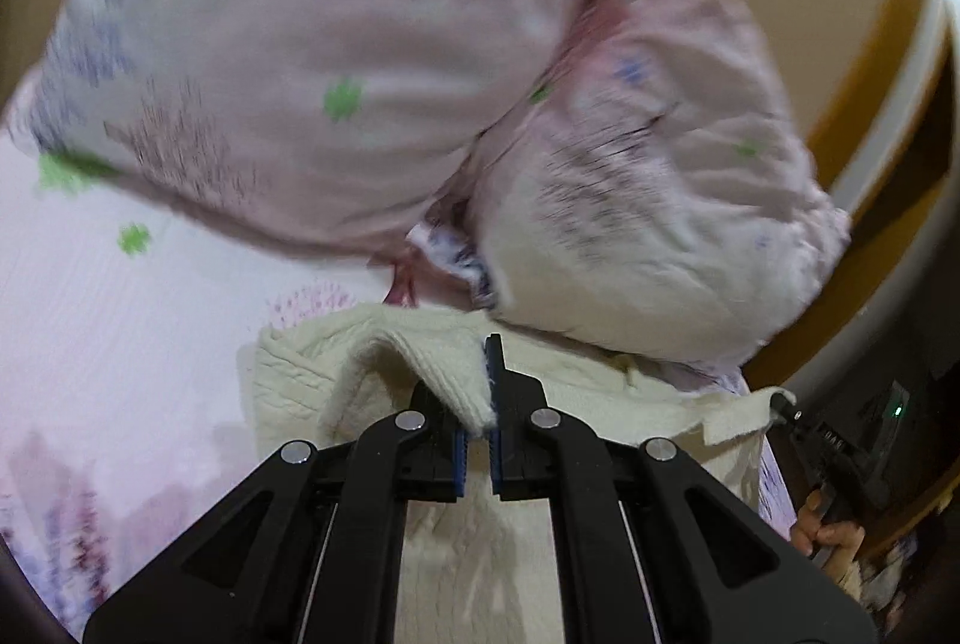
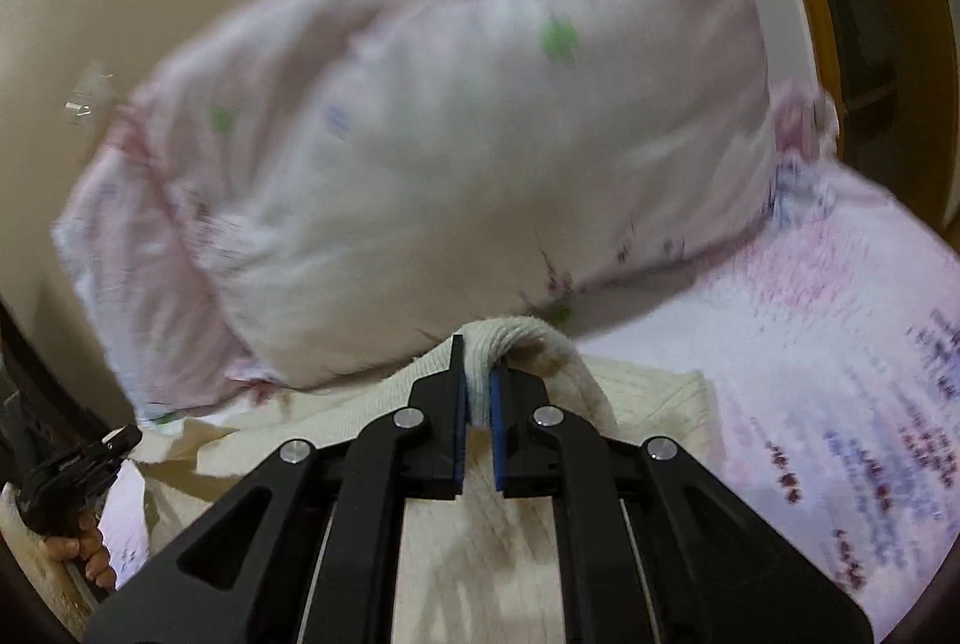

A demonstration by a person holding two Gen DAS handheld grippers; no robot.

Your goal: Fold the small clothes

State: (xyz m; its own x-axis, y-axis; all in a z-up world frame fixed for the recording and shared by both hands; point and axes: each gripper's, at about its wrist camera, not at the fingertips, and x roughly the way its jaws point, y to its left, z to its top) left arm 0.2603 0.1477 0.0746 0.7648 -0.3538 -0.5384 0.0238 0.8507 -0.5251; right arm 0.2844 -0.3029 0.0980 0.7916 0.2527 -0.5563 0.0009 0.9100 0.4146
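The left gripper [image 1: 477,425] is clamping a folded edge of the cream garment [image 1: 480,572], jaws nearly together with the knit pinched between the blue pads [image 1: 495,440]. The right gripper [image 2: 478,404] is likewise gripping a rolled edge of the garment [image 2: 480,572], jaws narrow on the fabric. The garment is filling the lower centre of both views, hanging below the fingers and spreading over the printed sheet [image 1: 120,332]; its full outline is being cut off by the gripper bodies. Two pillows [image 1: 336,62] are occupying the upper frame, blurred, their print hard to make out. At lower right of the left view, a hand [image 1: 831,530] is holding the other gripper, partly cropped. At lower left of the right view, fingers [image 2: 90,554] are showing, mostly hidden.
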